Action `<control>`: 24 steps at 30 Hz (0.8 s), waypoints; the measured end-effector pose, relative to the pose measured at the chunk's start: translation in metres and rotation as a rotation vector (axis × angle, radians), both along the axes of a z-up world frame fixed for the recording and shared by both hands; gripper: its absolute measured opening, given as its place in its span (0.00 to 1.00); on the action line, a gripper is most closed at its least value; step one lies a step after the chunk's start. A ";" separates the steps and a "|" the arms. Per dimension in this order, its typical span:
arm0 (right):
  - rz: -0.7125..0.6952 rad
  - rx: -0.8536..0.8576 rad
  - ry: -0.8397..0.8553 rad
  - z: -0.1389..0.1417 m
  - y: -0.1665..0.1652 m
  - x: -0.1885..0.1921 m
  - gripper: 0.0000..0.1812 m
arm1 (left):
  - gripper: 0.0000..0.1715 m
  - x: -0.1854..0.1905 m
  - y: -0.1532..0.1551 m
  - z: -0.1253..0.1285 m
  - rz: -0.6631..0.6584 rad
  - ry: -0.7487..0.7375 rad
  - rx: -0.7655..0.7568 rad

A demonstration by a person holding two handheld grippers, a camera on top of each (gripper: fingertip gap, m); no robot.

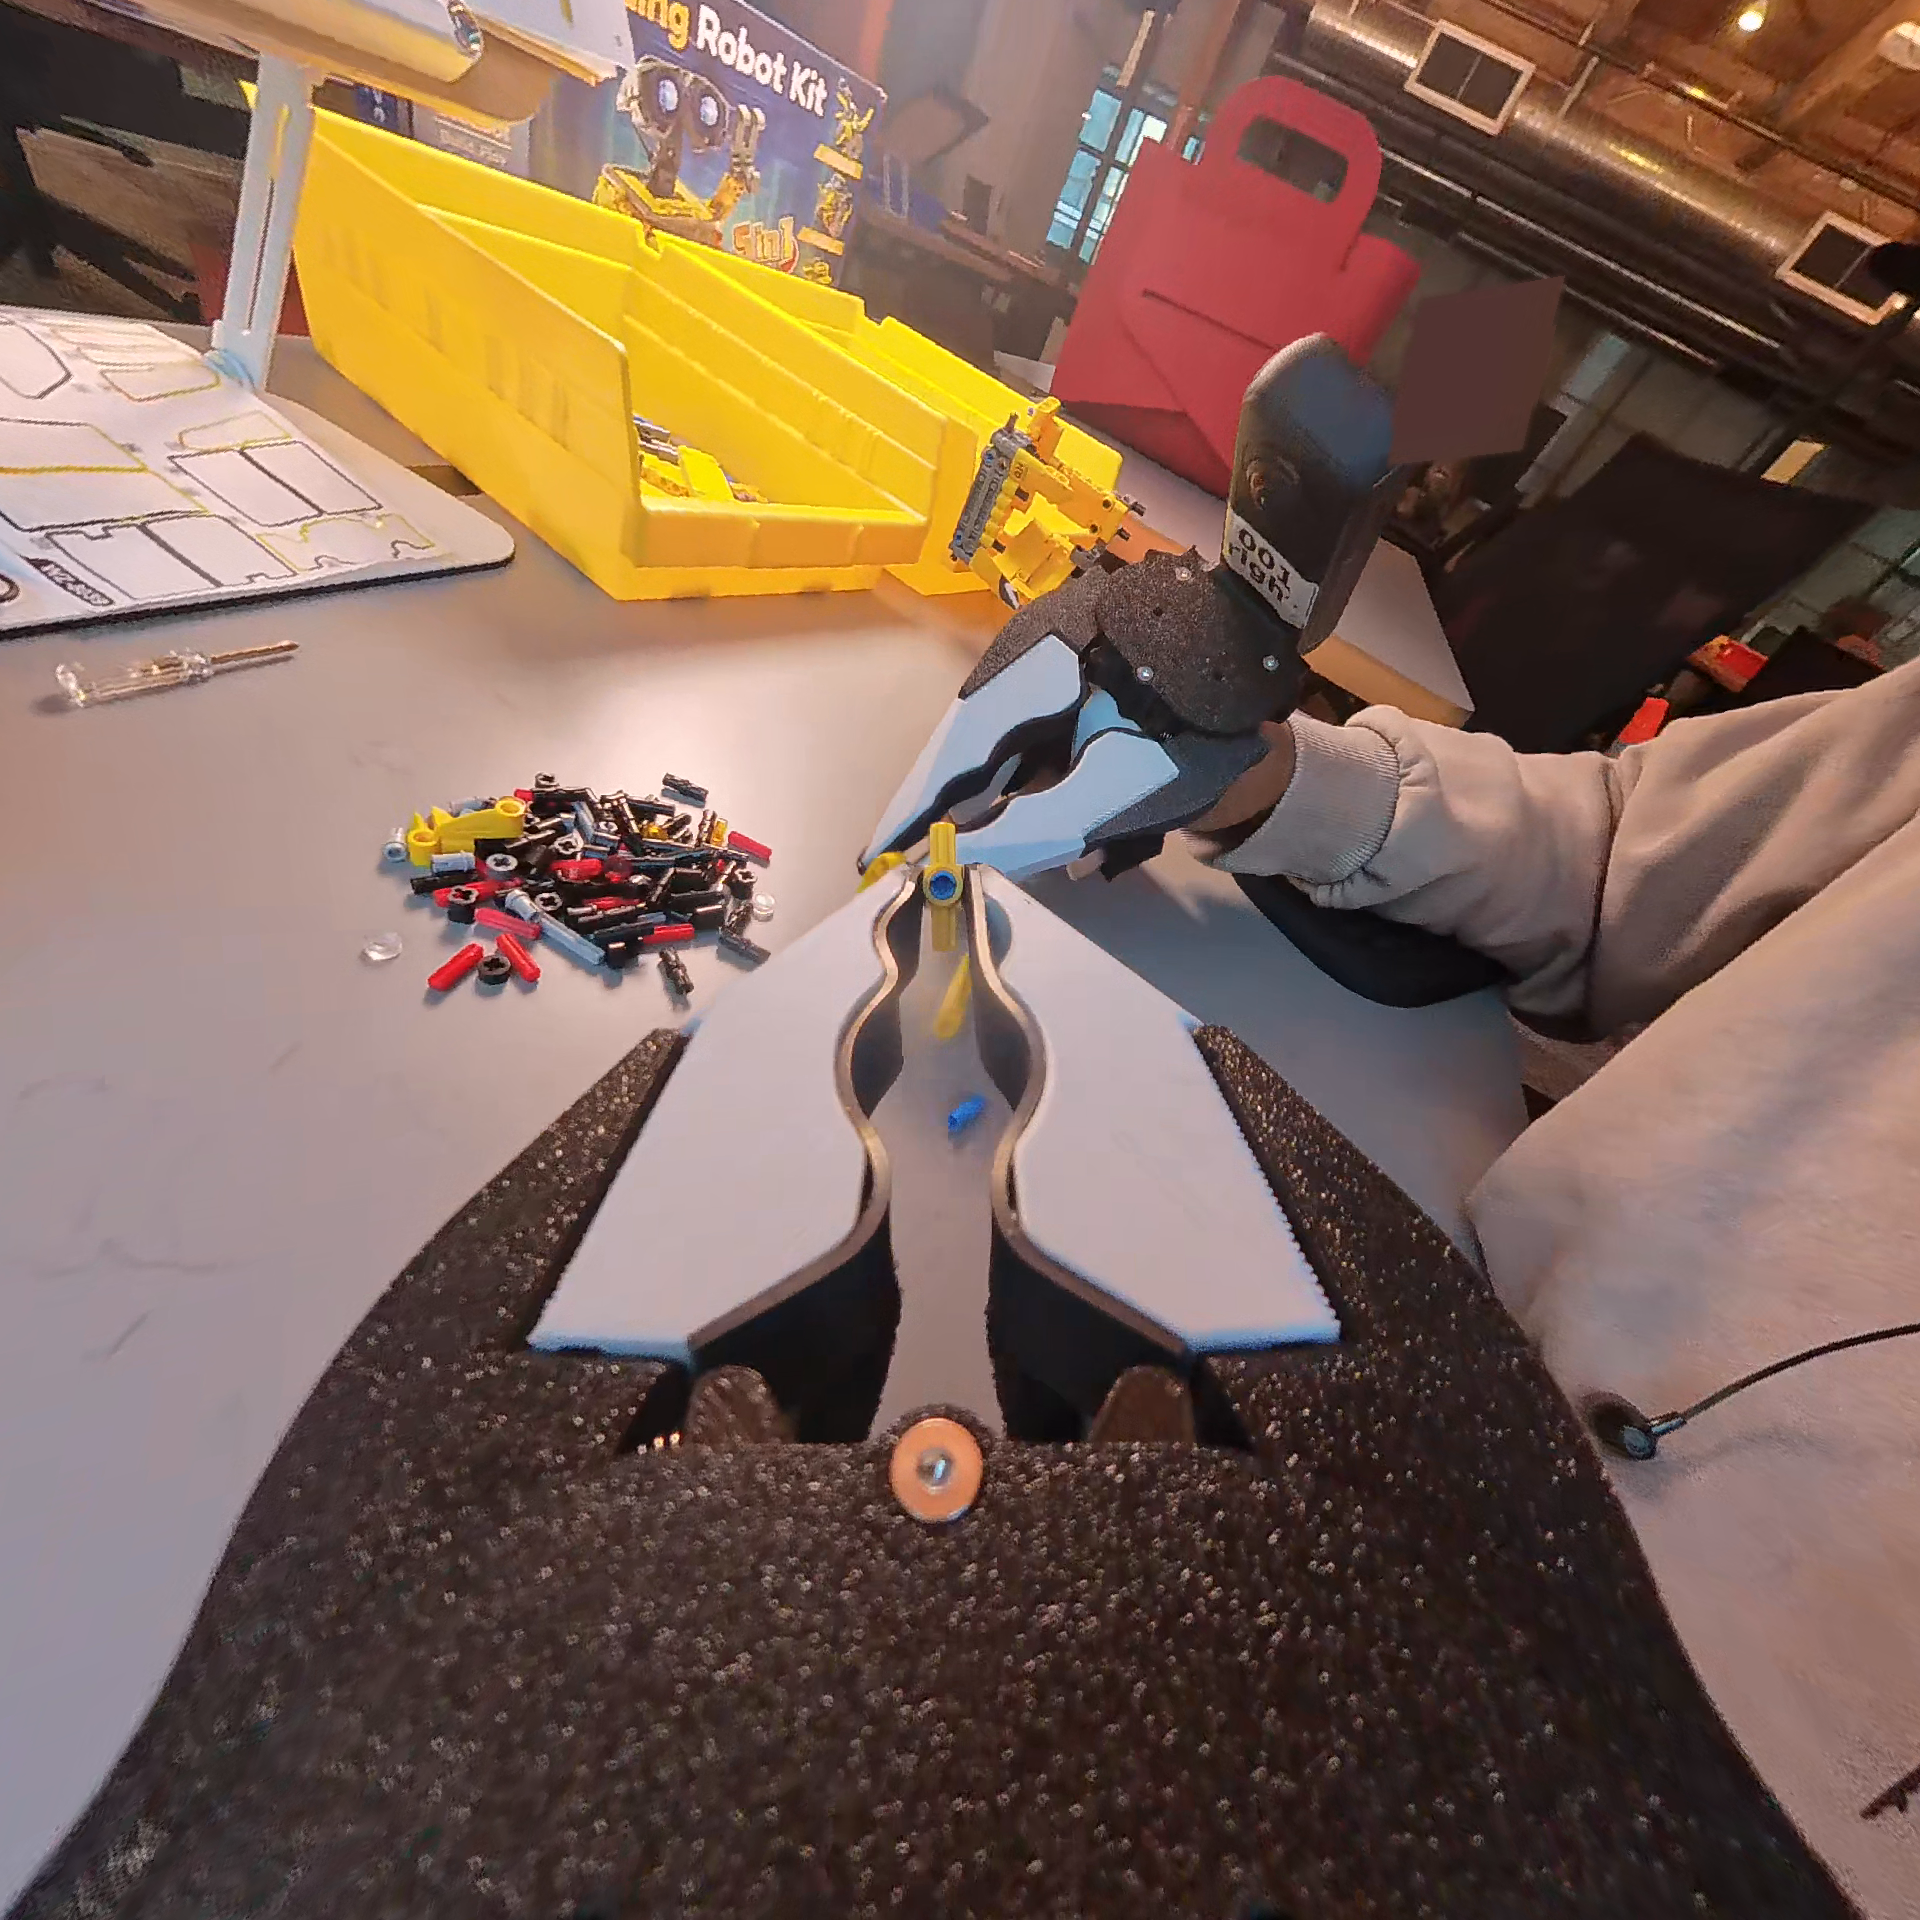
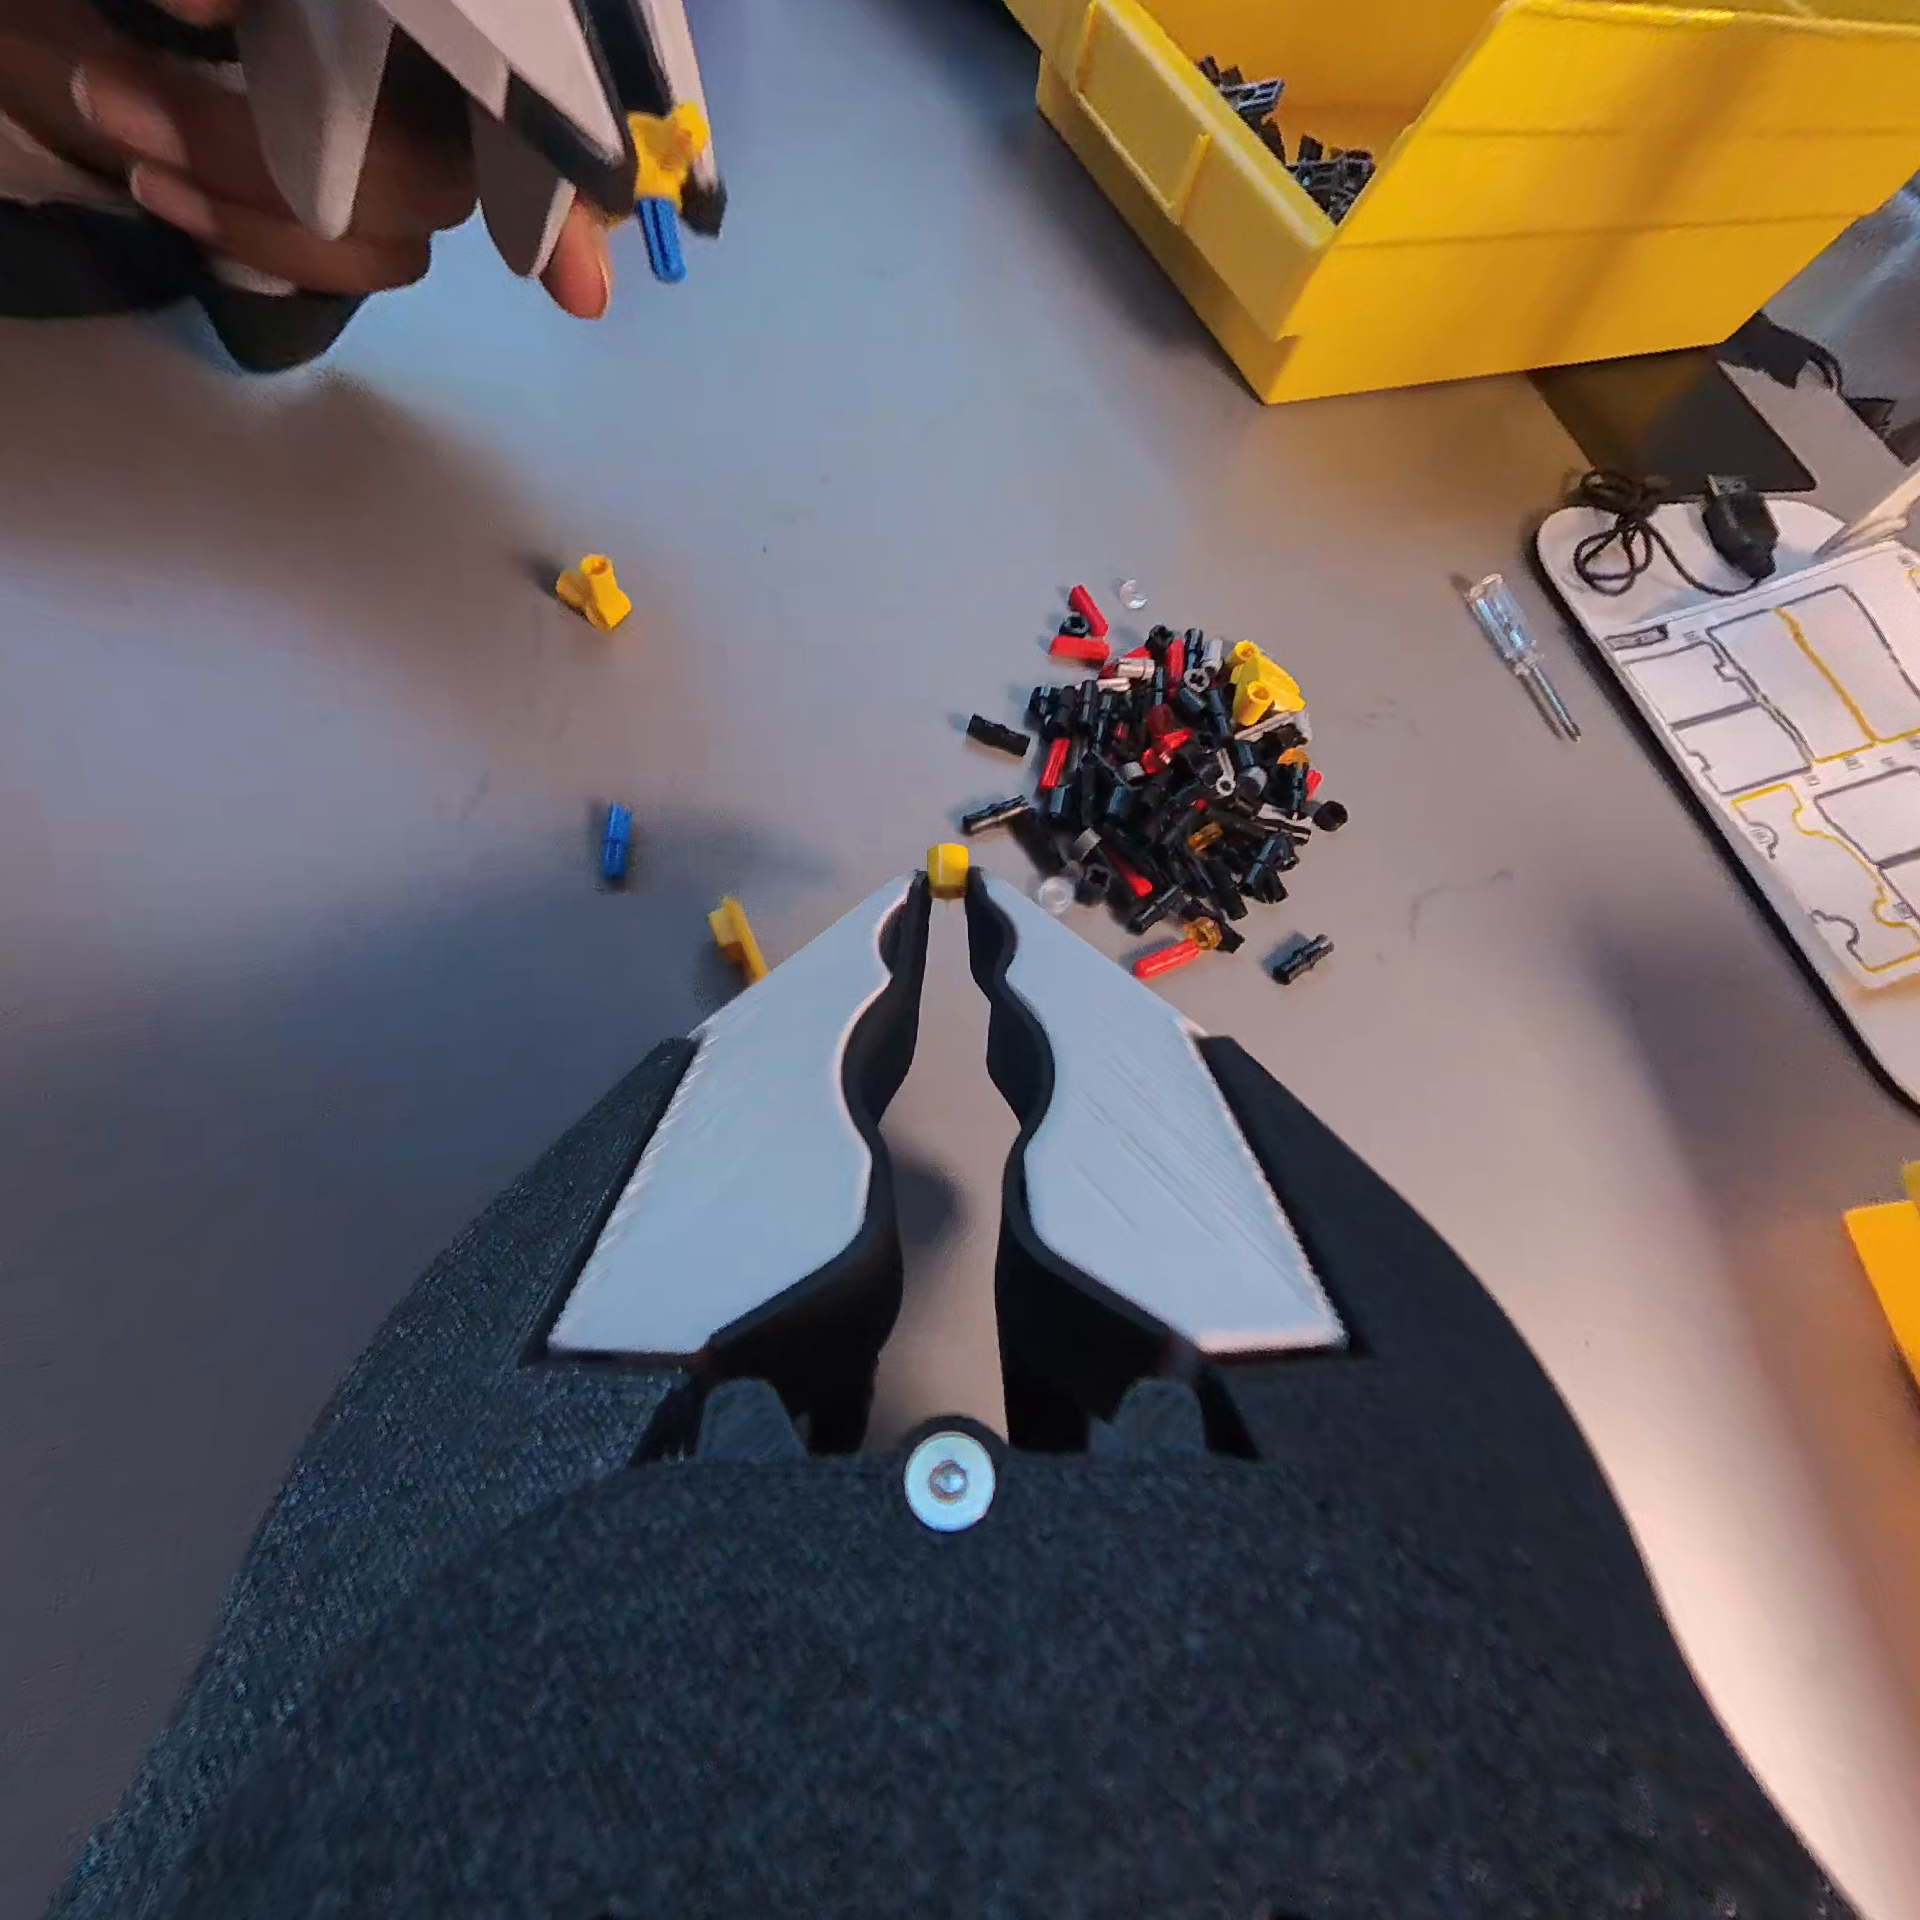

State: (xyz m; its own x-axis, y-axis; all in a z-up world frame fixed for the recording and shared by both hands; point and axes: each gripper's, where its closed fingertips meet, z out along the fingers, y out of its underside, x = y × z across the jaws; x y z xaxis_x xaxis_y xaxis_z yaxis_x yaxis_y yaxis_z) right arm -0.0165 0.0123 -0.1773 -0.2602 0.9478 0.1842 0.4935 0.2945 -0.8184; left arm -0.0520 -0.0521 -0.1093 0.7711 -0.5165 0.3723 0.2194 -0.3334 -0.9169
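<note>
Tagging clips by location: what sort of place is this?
Probably a workshop or lab bench: grey table with a pile of small building-kit parts, yellow parts bins, a printed layout mat, and exposed ceiling ducts behind.

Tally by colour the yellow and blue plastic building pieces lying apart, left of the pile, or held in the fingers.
Yellow plastic pieces: 4 (two on the grey table at and, one in the left gripper, one in the right gripper)
Blue plastic pins: 2 (one on the table, one stuck in the left gripper's yellow piece)
Total: 6
</note>
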 end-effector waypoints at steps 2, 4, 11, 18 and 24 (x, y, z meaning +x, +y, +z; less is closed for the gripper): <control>-0.028 0.018 0.048 0.008 0.006 -0.017 0.03 | 0.04 -0.002 0.003 -0.004 0.011 -0.004 -0.015; -0.047 0.049 0.072 0.014 0.015 -0.037 0.03 | 0.04 -0.003 0.005 -0.009 0.017 -0.009 -0.035; -0.100 0.167 -0.016 -0.008 0.047 -0.082 0.05 | 0.04 -0.002 0.006 -0.013 0.009 -0.069 -0.066; 0.009 0.112 0.168 0.041 0.020 -0.062 0.10 | 0.04 -0.001 0.004 -0.001 -0.033 -0.250 -0.062; 0.320 -0.158 0.329 0.095 -0.061 -0.033 0.09 | 0.03 -0.013 -0.003 0.032 -0.136 -0.675 -0.007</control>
State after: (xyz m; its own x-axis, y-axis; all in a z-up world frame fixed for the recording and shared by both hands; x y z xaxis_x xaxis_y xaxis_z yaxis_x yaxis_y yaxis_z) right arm -0.0492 -0.0485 -0.0821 -0.4953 0.8527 0.1662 0.1061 0.2493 -0.9626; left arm -0.0645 -0.0550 -0.0770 0.2975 -0.5879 0.7522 0.6978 -0.4038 -0.5916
